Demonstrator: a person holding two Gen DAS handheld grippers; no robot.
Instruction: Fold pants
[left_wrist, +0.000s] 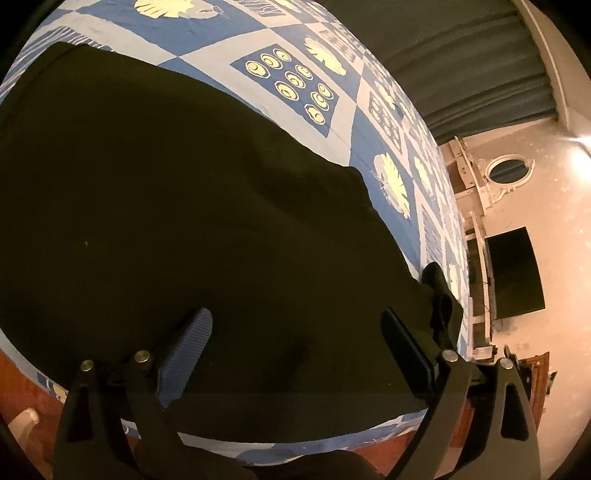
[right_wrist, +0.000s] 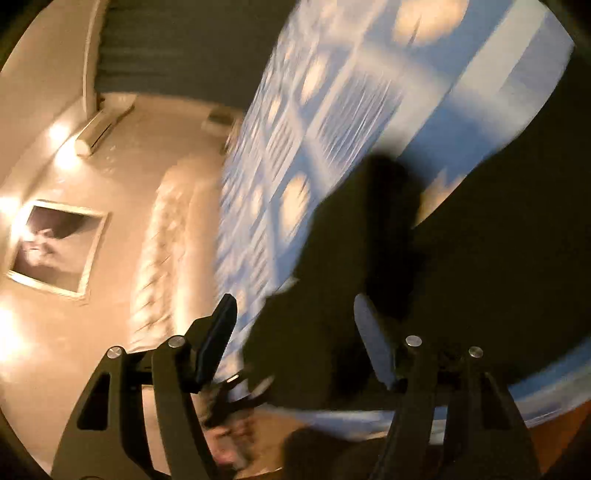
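Lying dark across the blue patterned bed (left_wrist: 343, 122), the pants (left_wrist: 184, 221) spread beneath both wide-open, empty tools (left_wrist: 295, 347) (right_wrist: 295, 317); no readable writing.

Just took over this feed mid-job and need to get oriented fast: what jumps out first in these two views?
The big dark pants dominate, spread flat over most of the left wrist view, on a blue-and-white patterned bedsheet printed with pale shell shapes. The left gripper hangs above the cloth with jaws wide and nothing clamped. The right wrist view is motion-blurred: the right gripper is open near the bed edge, with a framed picture on the wall at left.
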